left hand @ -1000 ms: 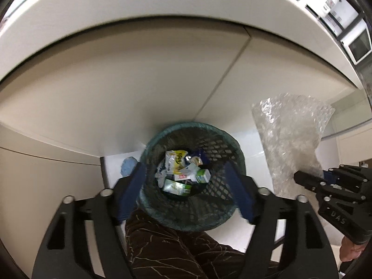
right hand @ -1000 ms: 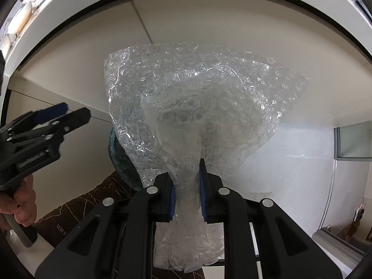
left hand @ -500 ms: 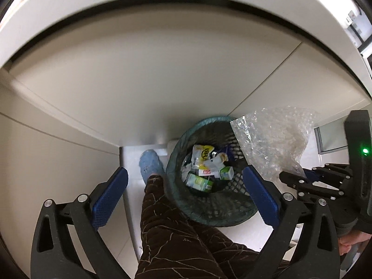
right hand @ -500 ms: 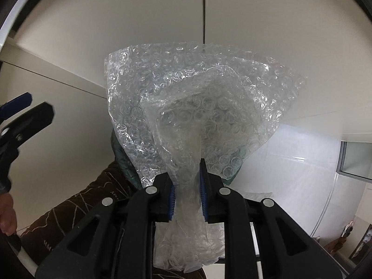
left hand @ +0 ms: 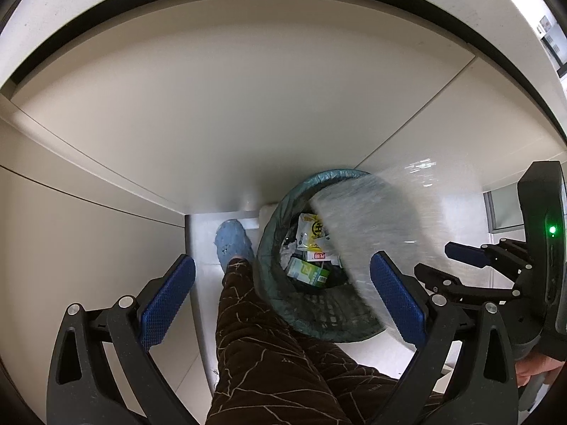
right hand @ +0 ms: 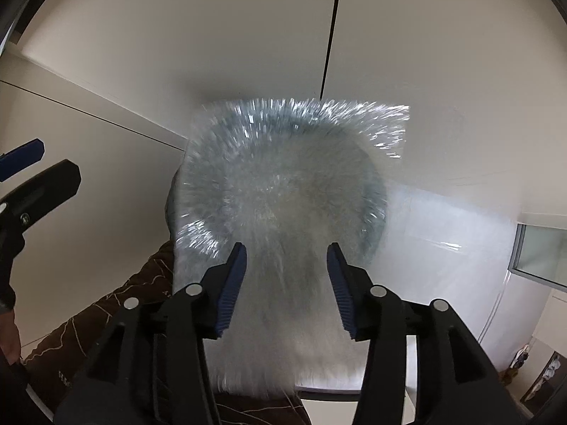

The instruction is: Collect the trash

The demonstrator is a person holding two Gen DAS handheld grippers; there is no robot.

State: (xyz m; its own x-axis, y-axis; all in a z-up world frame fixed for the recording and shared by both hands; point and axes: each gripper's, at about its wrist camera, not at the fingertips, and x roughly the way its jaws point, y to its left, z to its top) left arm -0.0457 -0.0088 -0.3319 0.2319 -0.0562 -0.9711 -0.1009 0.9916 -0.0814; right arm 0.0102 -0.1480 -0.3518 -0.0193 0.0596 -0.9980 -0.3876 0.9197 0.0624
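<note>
Right gripper (right hand: 286,276): jaws spread, nothing pinched. Left gripper (left hand: 281,299): likewise agape, idle. Bubble wrap (right hand: 283,205): blurred, loose above green mesh wastebasket (left hand: 319,322). Advised: held centred over rim, withdrawn only once sheet settled among cartons (left hand: 307,272).

The bubble wrap (right hand: 283,194) is smeared by motion blur in both views, its bubbles and edges unreadable; whether it touches the right gripper's (right hand: 286,283) spread pads cannot be told. It hides the right side of the mesh bin (left hand: 312,315) and most of the bin's litter (left hand: 308,251), whose labels are too small to read.
</note>
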